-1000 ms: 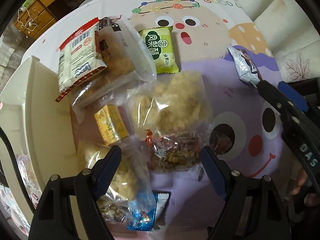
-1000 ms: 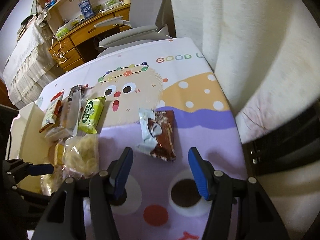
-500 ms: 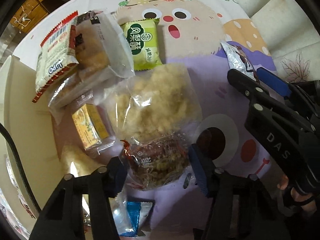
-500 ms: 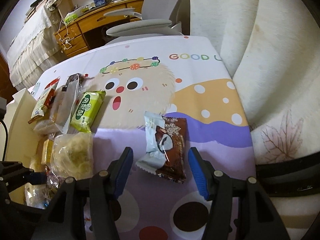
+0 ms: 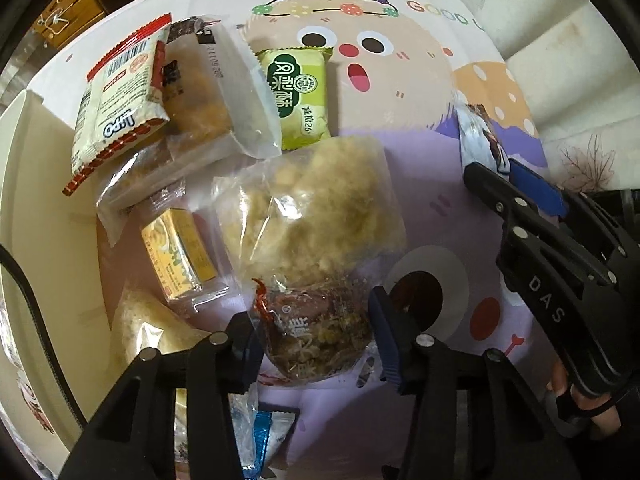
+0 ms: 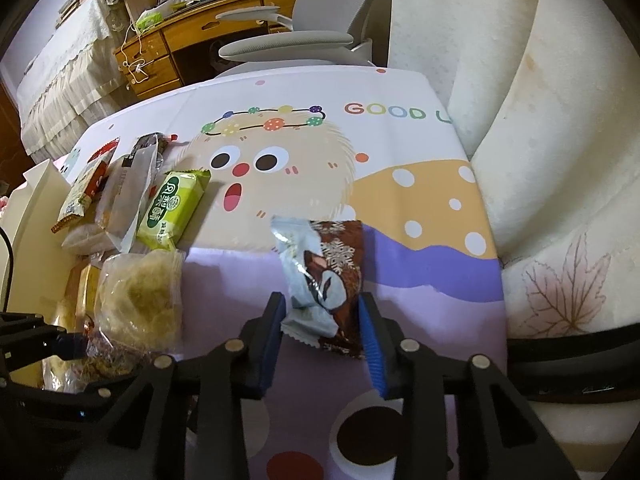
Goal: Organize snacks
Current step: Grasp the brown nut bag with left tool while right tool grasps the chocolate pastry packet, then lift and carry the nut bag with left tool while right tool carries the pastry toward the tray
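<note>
A: Start with the big things. What have you got?

B: Your table (image 6: 400, 92), under its cartoon cloth, fills both views. A cream bin (image 5: 36, 184) stands along the left edge of the left wrist view. Its inside is mostly out of sight, so you cannot tell what it holds.

A: How far along is the sorting?

B: Early, by the look of it. The snacks lie loose on the cloth just right of the bin: a clear bag of pale puffs (image 5: 316, 208) mid-frame, a red-and-white pack (image 5: 116, 96) upper left, a green pack (image 5: 300, 96) at top centre, a small yellow pack (image 5: 176, 252) lower left.

A: And your hands?

B: The fingers of your left gripper (image 5: 312, 336) have just been closing and now press on a dark nut snack (image 5: 316, 340) at lower centre. In the right wrist view the fingers of your right gripper (image 6: 322, 316) have just been closing too and now clamp the near end of a brown-and-blue wrapper (image 6: 324, 280), which lies apart from the pile. Both packs look set to be lifted; everything else waits.
</note>
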Motion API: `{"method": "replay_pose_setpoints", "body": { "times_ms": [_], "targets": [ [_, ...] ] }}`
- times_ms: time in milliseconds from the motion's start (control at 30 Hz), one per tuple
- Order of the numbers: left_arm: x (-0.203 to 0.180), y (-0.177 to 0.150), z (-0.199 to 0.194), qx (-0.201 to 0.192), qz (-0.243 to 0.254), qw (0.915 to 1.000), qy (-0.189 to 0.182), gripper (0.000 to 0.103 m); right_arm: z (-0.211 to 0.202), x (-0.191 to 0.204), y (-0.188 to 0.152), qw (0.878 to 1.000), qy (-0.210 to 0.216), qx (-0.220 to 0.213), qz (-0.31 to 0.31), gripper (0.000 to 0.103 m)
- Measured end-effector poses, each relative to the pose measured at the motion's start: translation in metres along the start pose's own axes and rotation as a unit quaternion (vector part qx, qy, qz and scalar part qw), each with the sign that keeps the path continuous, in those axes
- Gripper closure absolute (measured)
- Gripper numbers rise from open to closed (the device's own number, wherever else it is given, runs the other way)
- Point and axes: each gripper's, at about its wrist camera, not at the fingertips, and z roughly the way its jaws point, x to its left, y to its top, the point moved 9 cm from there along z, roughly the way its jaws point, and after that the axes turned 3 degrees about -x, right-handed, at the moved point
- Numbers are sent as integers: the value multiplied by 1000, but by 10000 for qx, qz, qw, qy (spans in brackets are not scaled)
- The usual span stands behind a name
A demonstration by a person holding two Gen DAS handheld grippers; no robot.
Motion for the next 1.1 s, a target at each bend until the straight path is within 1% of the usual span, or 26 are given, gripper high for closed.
{"method": "replay_pose_setpoints", "body": {
  "times_ms": [33, 133, 233, 467, 633, 733, 800, 867, 967, 1100],
  "targets": [
    [1, 0, -1, -5, -31, 10000, -25, 58, -1, 0, 0, 10000, 4, 16, 5, 71],
    [7, -1, -3, -14, -131, 9999, -11, 58, -5, -3, -2, 9999, 45, 110, 33, 73],
    [13, -2, -11, -97, -212, 9997, -33, 58, -7, -6, -7, 9997, 71, 213, 108, 75],
    [17, -10, -42, -239, -281, 9993, -66, 58, -22, -12, -24, 9981, 156, 419, 419, 75],
    [18, -19, -68, -438, -380, 9982, -150, 58, -42, -17, -40, 9965, 186, 526, 628, 76],
    [10, -30, -90, -608, -435, 9970, -182, 58, -56, -19, -48, 9956, 212, 536, 735, 76],
    [11, -35, -97, -697, -471, 9963, -183, 58, -63, -20, -53, 9958, 163, 544, 714, 76],
    [9, -42, -106, -776, -500, 9957, -98, 58, -72, -23, -61, 9960, 4, 578, 676, 76],
    [10, -46, -114, -889, -568, 9944, -58, 58, -85, -22, -71, 9959, 75, 565, 699, 76],
    [12, -59, -134, -1137, -656, 9913, -97, 58, -99, -22, -81, 9967, 110, 532, 601, 76]
  ]
}}
